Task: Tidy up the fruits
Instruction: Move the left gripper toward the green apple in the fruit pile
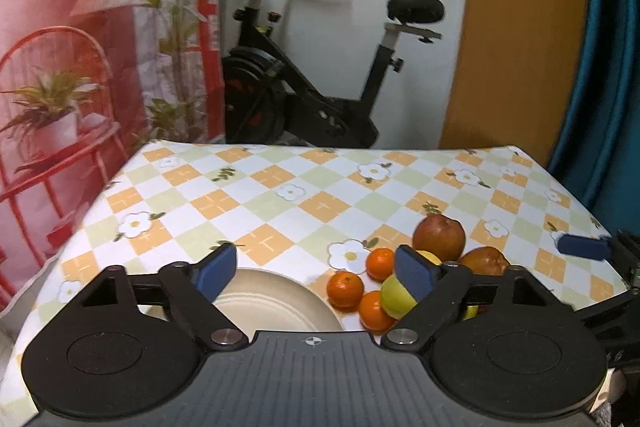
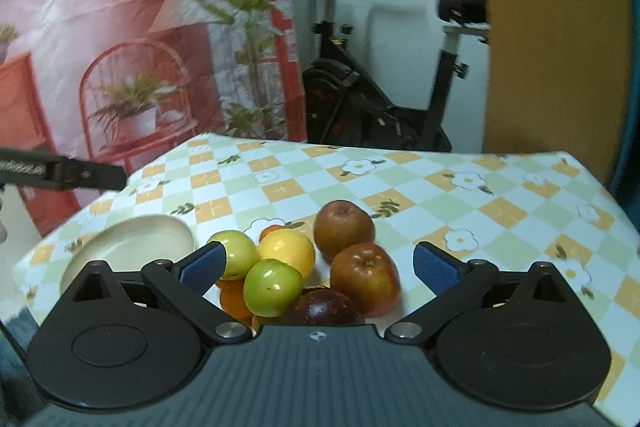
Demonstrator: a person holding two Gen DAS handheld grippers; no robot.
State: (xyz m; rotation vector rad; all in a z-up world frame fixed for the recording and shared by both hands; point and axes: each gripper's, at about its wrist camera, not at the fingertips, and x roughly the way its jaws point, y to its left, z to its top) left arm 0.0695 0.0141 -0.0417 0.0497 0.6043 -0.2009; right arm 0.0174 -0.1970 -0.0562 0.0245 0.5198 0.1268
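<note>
Nearest the lens in the right wrist view, the right hand-held gripper (image 2: 318, 265) stands spread with nothing pinched, its blue pads flanking the fruit pile at the near edge of the desk (image 2: 500, 187). Between and just beyond them lie a dark plum-coloured fruit (image 2: 322, 307), a green apple (image 2: 272, 287) and a red apple (image 2: 365, 277), touching one another; behind come a yellow lemon-like fruit (image 2: 286, 251), a second green apple (image 2: 236, 251) and a further red apple (image 2: 343, 227). I judge the gripper hangs over the heap to choose a first fruit.

The left hand-held gripper (image 1: 316, 273) is likewise spread and empty, poised above the cream plate (image 1: 276, 301) at the near left of the desk, probably because the plate is where the fruit is meant to go; the plate holds nothing that shows.

The left view alone shows three small oranges (image 1: 345, 289) beside the plate, which the right view largely hides behind larger fruit. The right view alone shows the dark fruit and the plate's whole rim.

Beyond the far edge stand an exercise bike (image 1: 304, 67) and a printed red curtain (image 1: 80, 27).
</note>
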